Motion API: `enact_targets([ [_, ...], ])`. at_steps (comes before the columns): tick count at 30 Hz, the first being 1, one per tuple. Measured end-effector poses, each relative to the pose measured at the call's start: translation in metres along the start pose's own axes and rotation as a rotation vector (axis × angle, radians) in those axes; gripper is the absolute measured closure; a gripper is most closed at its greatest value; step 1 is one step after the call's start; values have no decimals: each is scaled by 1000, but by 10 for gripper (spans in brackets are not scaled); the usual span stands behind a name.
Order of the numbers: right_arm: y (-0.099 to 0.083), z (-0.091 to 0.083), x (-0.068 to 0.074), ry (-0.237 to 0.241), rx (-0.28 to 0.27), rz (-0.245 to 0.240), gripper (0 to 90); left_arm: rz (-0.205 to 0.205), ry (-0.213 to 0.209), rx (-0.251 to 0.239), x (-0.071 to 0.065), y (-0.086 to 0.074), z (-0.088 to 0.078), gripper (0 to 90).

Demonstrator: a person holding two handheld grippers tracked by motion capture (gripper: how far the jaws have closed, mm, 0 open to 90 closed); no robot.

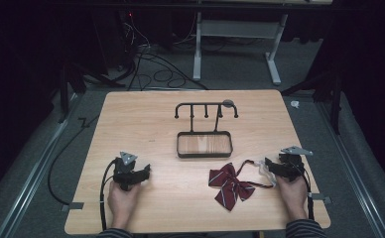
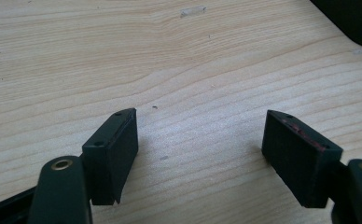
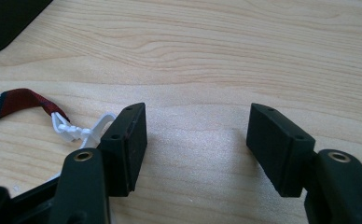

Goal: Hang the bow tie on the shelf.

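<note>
Rested on the wooden table [image 1: 131, 114], both grippers — left gripper [image 2: 200, 140] spread wide over bare wood, right gripper [image 3: 198, 135] likewise parted, gripping nothing. Lay between them, nearer the right, a maroon striped bow tie [image 1: 230, 184] — white clasp [image 3: 74, 130] just beside the right jaw. Stood farther back, a black hook rack [image 1: 205, 130] with tray.

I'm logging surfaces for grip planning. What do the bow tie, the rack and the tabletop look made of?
Bow tie: woven fabric, maroon with pale stripes, creased and floppy; its strap ends in a white, probably plastic clasp. Rack: thin dark bars, likely painted metal. Tabletop: pale wood grain, matte, possibly laminate.
</note>
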State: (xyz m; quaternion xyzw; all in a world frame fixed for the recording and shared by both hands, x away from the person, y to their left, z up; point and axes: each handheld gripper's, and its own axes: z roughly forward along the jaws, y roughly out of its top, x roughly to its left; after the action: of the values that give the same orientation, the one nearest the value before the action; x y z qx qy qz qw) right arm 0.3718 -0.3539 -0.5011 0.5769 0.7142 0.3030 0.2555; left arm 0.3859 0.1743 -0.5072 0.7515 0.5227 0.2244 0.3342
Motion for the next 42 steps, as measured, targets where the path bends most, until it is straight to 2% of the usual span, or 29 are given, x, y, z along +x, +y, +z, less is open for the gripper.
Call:
enact_targets([
  [16, 0, 0, 0, -1, -1, 2, 395, 0, 0, 0, 0, 0, 0, 275],
  [26, -1, -2, -1, -9, -5, 10, 468, 0, 0, 0, 0, 0, 0, 275],
  [31, -3, -7, -1, 15, -17, 21, 516, 0, 0, 0, 0, 0, 0, 275],
  [39, -1, -23, 6, 52, -58, 0, 545, -1, 0, -1, 0, 0, 0, 275],
  [42, 1, -31, 10, 84, -76, -5, 551, -1, 0, 0, 0, 0, 0, 275],
])
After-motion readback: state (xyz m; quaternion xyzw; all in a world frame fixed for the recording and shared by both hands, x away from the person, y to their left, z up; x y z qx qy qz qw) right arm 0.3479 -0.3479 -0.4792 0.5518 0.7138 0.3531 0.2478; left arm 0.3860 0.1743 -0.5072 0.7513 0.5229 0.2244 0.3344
